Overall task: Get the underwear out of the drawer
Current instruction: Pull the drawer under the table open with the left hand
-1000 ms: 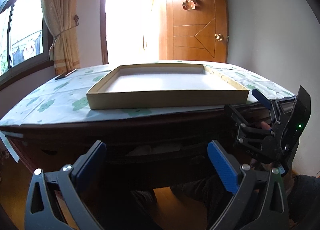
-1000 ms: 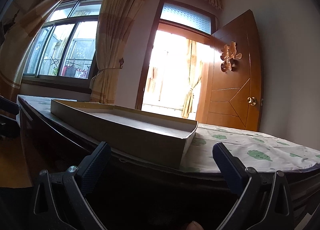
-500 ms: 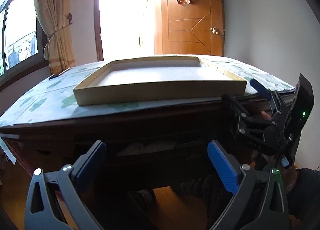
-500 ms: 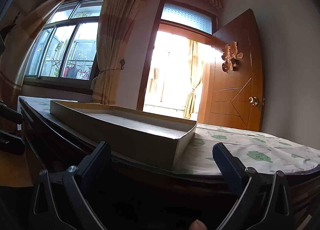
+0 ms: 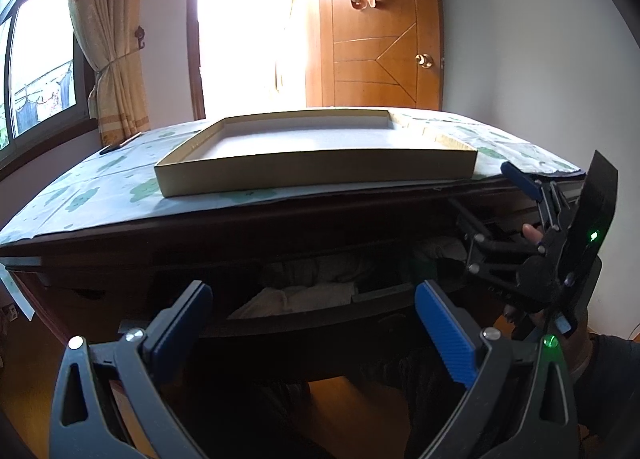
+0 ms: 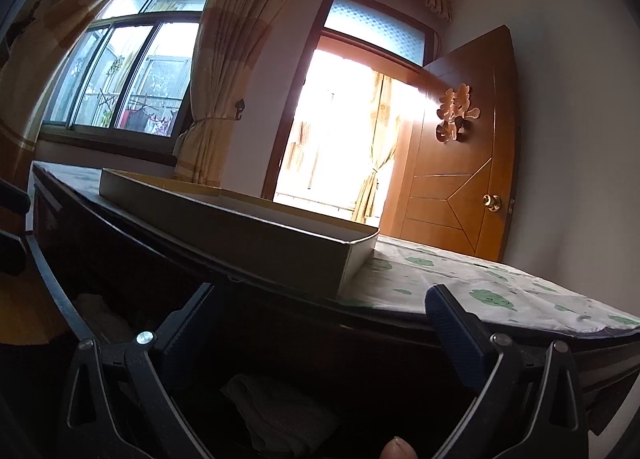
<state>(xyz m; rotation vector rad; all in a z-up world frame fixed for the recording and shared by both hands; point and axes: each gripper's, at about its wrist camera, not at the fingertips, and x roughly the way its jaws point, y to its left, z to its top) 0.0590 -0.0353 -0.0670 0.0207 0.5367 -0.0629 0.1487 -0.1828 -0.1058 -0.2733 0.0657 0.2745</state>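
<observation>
Left tongs (image 5: 310, 323) released, blue pads spread, level with the worktop's front edge. Right tongs (image 6: 320, 323) likewise spread, gripping nothing, near the front right corner. Between and below: pulled-out drawer (image 5: 372, 295) with pale folded underwear (image 5: 296, 299) inside. Above, on the worktop (image 5: 100, 187): leaf-printed cover, shallow cardboard tray (image 5: 316, 171) centred. Beyond: curtained window (image 6: 120, 79), bright doorway (image 5: 256, 27), wooden door (image 5: 380, 43).

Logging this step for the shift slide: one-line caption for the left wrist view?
Open left gripper faces the open drawer of folded underwear; right gripper beside it, cardboard tray above.
</observation>
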